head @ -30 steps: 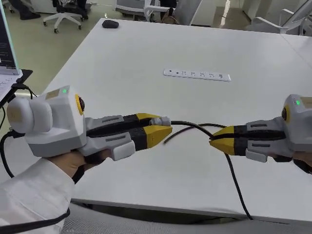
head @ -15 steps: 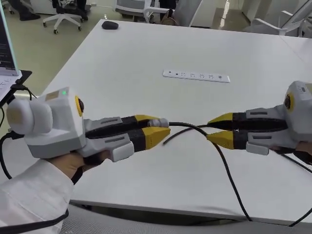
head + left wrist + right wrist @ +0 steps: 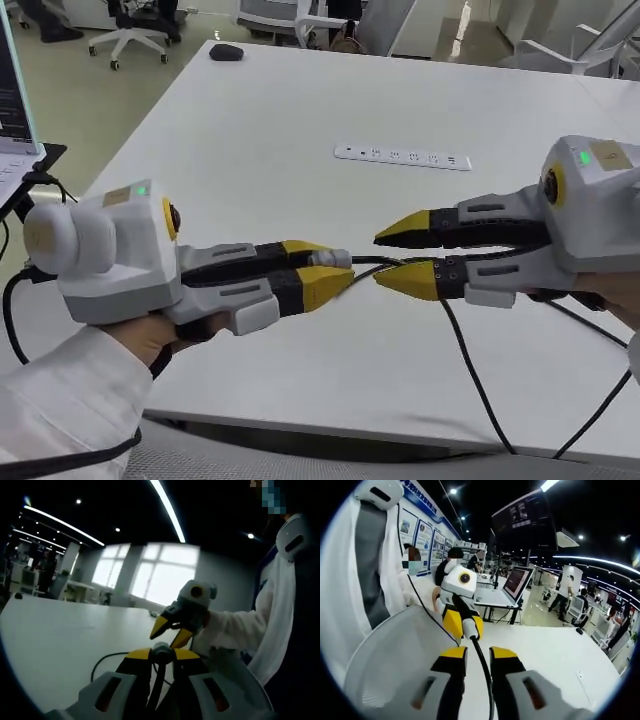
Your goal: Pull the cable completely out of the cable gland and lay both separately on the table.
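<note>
the left gripper point(image 3: 338, 268) has its 2 yellow jaws pressed together on the cable gland point(image 3: 330, 258). the gland is a small grey piece held right at the jaw tips. the black cable point(image 3: 462, 345) goes into the gland, so the 2 are not apart yet.

from the gland the cable runs away from the left gripper's tips, straight at the right gripper point(image 3: 379, 259). the right gripper points back at the left one, tip to tip, very near but not touching. its 2 jaws are spread wide. in the head view 1 jaw is above the cable and 1 is below it, and the cable goes through the gap. in the right gripper view the cable lies in the middle of that gap and the jaws do not squeeze it.

under the right gripper the cable drops to the white table point(image 3: 300, 110) and runs off the near edge. a short black bit of cable pokes out just under the left gripper's lower jaw.

in the left gripper view the right gripper sits just past the gland with its yellow jaws apart.

a white power strip point(image 3: 403, 156) lies on the table beyond the 2 sets of tips, well apart from them. a dark mouse point(image 3: 226, 50) lies further off, beyond the left gripper, near the far edge.
</note>
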Tool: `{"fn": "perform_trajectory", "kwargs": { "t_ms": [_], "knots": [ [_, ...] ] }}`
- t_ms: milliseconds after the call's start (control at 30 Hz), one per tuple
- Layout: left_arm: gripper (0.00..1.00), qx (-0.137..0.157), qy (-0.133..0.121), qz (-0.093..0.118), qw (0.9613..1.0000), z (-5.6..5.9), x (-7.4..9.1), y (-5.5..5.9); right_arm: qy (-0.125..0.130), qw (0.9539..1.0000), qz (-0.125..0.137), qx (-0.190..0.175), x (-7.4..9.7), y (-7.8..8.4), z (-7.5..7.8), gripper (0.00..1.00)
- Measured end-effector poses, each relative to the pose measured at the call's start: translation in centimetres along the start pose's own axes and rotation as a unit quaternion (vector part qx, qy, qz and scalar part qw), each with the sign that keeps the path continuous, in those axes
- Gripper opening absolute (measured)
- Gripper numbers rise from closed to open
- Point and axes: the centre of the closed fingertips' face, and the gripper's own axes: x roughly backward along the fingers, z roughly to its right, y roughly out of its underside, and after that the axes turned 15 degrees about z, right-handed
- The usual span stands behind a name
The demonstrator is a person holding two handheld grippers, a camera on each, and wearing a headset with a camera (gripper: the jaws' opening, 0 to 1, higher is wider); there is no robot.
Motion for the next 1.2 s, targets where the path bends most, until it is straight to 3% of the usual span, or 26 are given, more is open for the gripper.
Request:
{"fn": "perform_trajectory", "kwargs": {
  "t_ms": [233,933,1200],
  "knots": [
    [0.16,-0.001,0.005,-0.005,1.0,0.2,0.0,0.2,-0.026,0.9996,-0.005,0.013,-1.0,0.0,-0.7,0.09],
    [0.16,-0.002,0.0,-0.006,1.0,0.1,0.0,0.2,-0.027,0.9992,-0.004,0.029,-1.0,0.3,-0.4,0.04],
    [0.16,0.001,-0.01,0.006,0.9999,-0.4,0.1,-0.3,-0.006,0.9997,-0.008,0.024,0.1,0.6,0.5,0.04]
  ]
}}
